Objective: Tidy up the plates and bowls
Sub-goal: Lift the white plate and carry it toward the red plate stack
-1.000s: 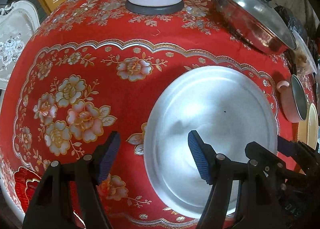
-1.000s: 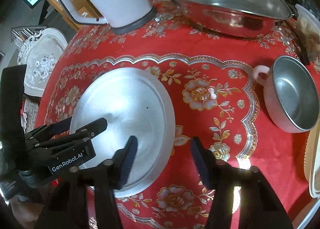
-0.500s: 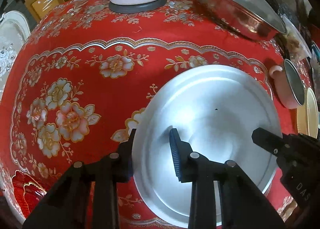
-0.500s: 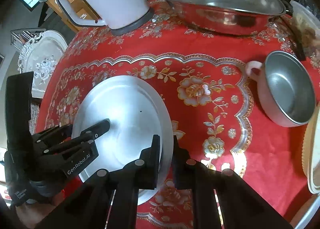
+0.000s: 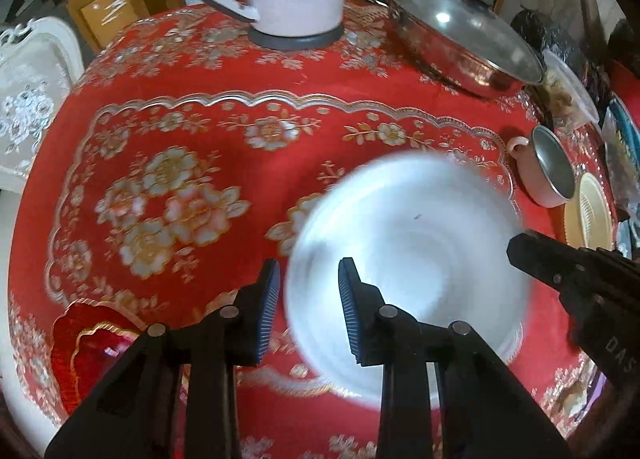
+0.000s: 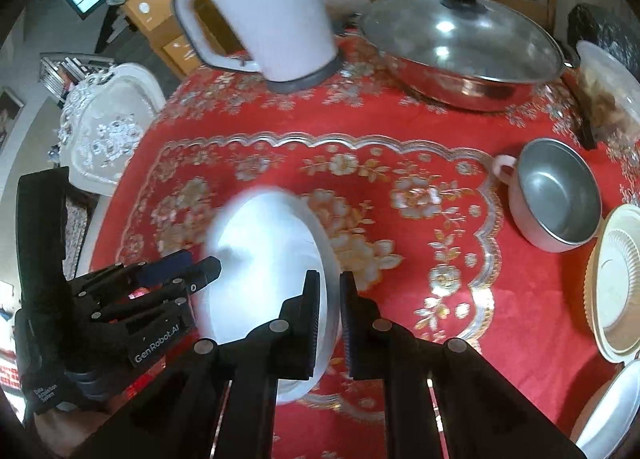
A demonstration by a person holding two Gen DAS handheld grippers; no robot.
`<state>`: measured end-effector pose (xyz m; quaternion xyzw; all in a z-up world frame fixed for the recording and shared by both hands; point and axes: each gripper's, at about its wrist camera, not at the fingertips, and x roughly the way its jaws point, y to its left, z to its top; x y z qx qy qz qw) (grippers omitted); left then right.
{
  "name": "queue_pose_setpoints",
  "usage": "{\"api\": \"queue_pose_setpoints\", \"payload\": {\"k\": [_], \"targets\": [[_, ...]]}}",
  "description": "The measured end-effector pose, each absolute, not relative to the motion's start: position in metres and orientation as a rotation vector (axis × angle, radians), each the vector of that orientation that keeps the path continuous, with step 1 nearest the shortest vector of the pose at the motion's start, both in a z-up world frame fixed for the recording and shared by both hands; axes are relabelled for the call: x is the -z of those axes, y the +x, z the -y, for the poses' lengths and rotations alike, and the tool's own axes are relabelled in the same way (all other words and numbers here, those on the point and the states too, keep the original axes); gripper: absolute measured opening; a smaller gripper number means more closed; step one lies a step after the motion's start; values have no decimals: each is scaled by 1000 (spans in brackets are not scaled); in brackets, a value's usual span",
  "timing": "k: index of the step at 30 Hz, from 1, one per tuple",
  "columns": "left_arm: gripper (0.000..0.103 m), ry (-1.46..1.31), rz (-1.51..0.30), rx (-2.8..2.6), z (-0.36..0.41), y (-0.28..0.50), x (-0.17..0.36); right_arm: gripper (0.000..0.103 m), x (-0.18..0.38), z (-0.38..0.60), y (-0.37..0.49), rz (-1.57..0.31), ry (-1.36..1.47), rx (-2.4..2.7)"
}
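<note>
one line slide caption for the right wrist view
Right gripper shut on the rim of a blurred metal plate on the red floral tablecloth, left gripper at its far edge.

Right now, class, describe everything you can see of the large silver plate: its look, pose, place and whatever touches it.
The silver plate is round, shallow and wide-rimmed, apparently dull metal with one small dark speck. It is motion-blurred and looks tilted above the red floral tablecloth. The right tool is shut on its right rim; the left tool straddles the left rim, jaws apart. It is empty.
</note>
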<state>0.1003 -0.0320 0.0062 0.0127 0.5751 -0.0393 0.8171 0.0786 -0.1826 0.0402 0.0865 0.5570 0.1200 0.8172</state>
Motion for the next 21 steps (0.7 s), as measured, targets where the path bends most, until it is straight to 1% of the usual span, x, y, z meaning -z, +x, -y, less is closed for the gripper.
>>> {"api": "queue_pose_setpoints", "payload": {"k": [5, 9, 16, 18, 19, 20, 21], "targets": [[28, 14, -1215, 53, 8, 83, -18, 10, -51, 155, 71, -1173, 144, -302], [28, -12, -1244, 18, -6, 79, -7, 10, -38, 147, 70, -1212, 129, -286], [28, -103, -1290, -13, -29, 81, 7, 10, -22, 164, 63, -1242, 164, -239], [38, -115, -1303, -2, -30, 84, 10, 10, -19, 174, 63, -1248, 179, -219], [52, -116, -1306, 7, -29, 85, 12, 10, -17, 179, 63, -1253, 189, -210], [59, -116, -1312, 21, -25, 86, 13, 10, -15, 184, 63, -1258, 201, -202], [59, -118, -1314, 35, -21, 87, 14, 10, -13, 188, 63, -1262, 211, -197]]}}
